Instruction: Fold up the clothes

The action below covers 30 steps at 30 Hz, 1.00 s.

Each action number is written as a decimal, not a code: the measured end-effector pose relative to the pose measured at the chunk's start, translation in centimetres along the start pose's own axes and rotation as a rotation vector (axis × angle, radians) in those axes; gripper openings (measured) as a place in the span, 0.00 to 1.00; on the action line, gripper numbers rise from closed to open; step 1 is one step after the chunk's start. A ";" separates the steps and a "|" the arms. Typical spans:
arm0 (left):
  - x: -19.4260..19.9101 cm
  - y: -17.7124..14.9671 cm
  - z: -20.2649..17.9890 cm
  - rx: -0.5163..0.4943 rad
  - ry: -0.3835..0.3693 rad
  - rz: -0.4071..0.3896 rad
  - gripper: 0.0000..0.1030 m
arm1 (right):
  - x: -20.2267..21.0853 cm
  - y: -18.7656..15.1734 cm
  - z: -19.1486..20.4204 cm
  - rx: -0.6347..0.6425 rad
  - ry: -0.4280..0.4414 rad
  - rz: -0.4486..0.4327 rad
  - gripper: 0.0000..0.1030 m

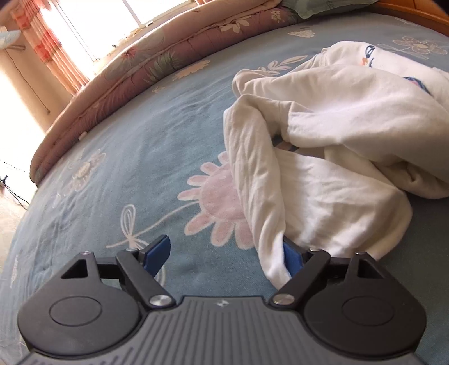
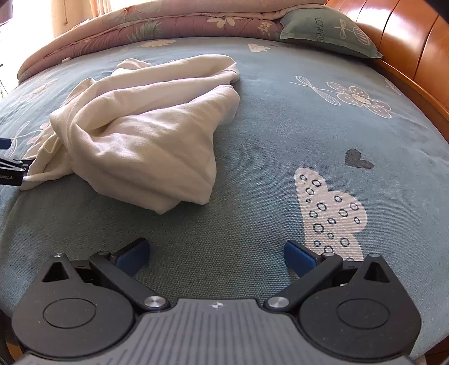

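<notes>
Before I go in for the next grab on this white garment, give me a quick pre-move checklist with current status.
1. Left gripper open: ok, fingers spread wide.
2. Left gripper free of cloth: not ok, a fold of the garment drapes against its right finger.
3. Right gripper open and empty: ok, only sheet between its fingers.
4. Garment laid flat: not ok, bunched in a crumpled heap.
5. Hem or corner identified to grab: cannot tell, edges are folded under.
6. Room around the garment: ok, pillow and quilt lie at the far edge.
</notes>
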State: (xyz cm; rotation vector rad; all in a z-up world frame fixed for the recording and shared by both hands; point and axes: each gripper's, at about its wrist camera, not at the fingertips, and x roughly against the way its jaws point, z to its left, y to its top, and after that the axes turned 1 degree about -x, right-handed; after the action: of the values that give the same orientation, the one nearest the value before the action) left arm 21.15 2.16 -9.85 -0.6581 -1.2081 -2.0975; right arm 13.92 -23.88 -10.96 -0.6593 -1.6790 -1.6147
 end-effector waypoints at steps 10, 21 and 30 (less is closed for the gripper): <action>1.1 -0.1 -0.5 0.019 -0.133 0.027 0.34 | -0.1 -0.1 -0.1 -0.004 -0.004 -0.021 1.00; 1.8 0.5 2.4 0.085 -0.109 -0.001 0.06 | 0.3 -0.6 -0.3 0.024 0.022 -0.048 1.00; -1.0 3.8 10.4 0.041 0.119 -0.017 0.06 | 0.3 0.1 -0.2 0.037 0.027 -0.002 1.00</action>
State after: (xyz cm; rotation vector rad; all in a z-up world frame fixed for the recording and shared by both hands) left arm 25.77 10.14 -3.60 -0.4985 -1.1912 -2.0887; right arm 13.87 -24.14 -10.63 -0.6153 -1.6869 -1.5833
